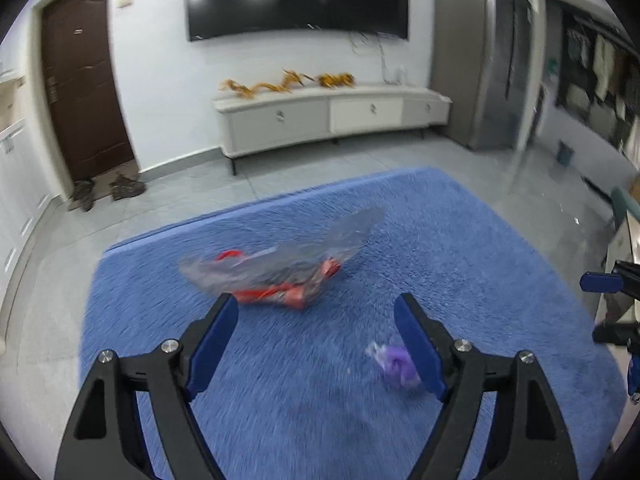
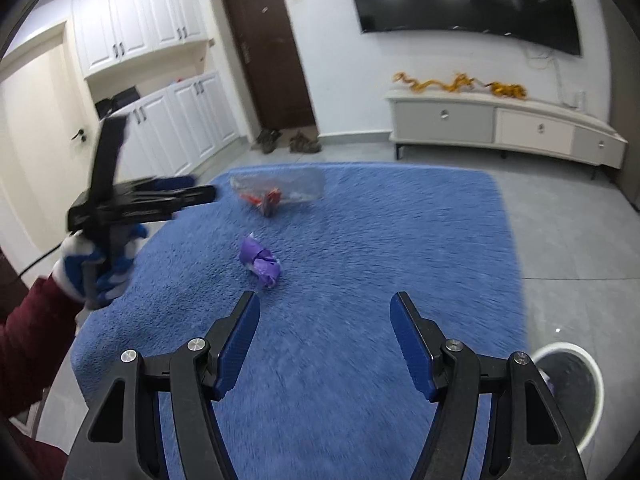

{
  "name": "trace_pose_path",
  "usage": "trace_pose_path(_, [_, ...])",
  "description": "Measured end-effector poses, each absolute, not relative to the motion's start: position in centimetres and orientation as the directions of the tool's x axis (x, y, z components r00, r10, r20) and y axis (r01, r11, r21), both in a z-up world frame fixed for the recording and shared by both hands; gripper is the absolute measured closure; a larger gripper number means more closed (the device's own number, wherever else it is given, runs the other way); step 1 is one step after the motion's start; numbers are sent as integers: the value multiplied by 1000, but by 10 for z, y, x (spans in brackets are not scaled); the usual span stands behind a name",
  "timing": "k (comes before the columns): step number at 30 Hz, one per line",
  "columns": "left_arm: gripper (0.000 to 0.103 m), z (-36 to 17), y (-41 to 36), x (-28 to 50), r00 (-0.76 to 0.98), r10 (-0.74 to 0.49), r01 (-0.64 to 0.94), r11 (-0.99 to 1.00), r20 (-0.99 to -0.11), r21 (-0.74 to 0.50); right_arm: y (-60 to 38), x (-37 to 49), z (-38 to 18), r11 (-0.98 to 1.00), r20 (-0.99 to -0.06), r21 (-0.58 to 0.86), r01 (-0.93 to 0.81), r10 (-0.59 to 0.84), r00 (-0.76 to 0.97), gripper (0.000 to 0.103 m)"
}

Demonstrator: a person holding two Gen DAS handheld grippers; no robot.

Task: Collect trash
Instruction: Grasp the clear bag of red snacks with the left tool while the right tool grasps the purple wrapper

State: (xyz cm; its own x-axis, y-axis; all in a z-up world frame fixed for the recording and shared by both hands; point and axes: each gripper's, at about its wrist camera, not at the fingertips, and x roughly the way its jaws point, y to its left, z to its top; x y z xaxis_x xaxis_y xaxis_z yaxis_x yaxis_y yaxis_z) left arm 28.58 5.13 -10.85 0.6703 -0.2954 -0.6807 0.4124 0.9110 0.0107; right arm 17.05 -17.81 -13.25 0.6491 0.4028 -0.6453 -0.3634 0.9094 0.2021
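A clear plastic bag with red wrappers inside lies on the blue rug; it also shows in the right wrist view. A crumpled purple wrapper lies nearer, also in the right wrist view. My left gripper is open and empty above the rug, just short of the bag, the purple wrapper by its right finger. My right gripper is open and empty, hovering over the rug behind the purple wrapper. The left gripper also shows in the right wrist view, held by a gloved hand.
A white trash bin with a dark liner stands on the grey floor right of the rug. A white TV cabinet lines the far wall under a wall TV. Shoes sit by a brown door. White cupboards stand at left.
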Motion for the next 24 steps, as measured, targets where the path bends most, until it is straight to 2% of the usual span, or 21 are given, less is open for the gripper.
trace_pose_path(7, [24, -154, 38, 351, 601, -255, 413, 911, -758, 20, -133, 214, -152, 861, -673, 210, -464, 471, 570, 36])
trace_pose_path(13, [27, -181, 47, 372, 560, -244, 382, 924, -792, -14, -94, 245, -173, 810, -688, 241, -534, 531, 494, 36])
trace_pose_path(17, [44, -181, 51, 369, 561, -273, 390, 920, -782, -41, -74, 260, -182, 787, -702, 251, -564, 549, 453, 36])
trace_pose_path(18, [52, -181, 53, 368, 562, -277, 387, 921, -780, -49, -69, 262, -186, 786, -710, 248, -566, 545, 446, 36])
trace_pose_path(19, [56, -180, 55, 368, 563, -278, 380, 923, -778, -55, -69, 263, -189, 787, -714, 249, -564, 543, 442, 36])
trace_pose_path(22, [79, -179, 64, 367, 565, -289, 356, 930, -773, -88, -63, 270, -199, 791, -732, 265, -552, 538, 418, 37])
trace_pose_path(23, [87, -178, 65, 365, 571, -279, 343, 935, -772, -84, -63, 272, -202, 794, -739, 269, -546, 533, 412, 40])
trace_pose_path(24, [89, -178, 66, 363, 570, -278, 339, 937, -773, -87, -62, 273, -206, 801, -750, 269, -534, 522, 405, 47])
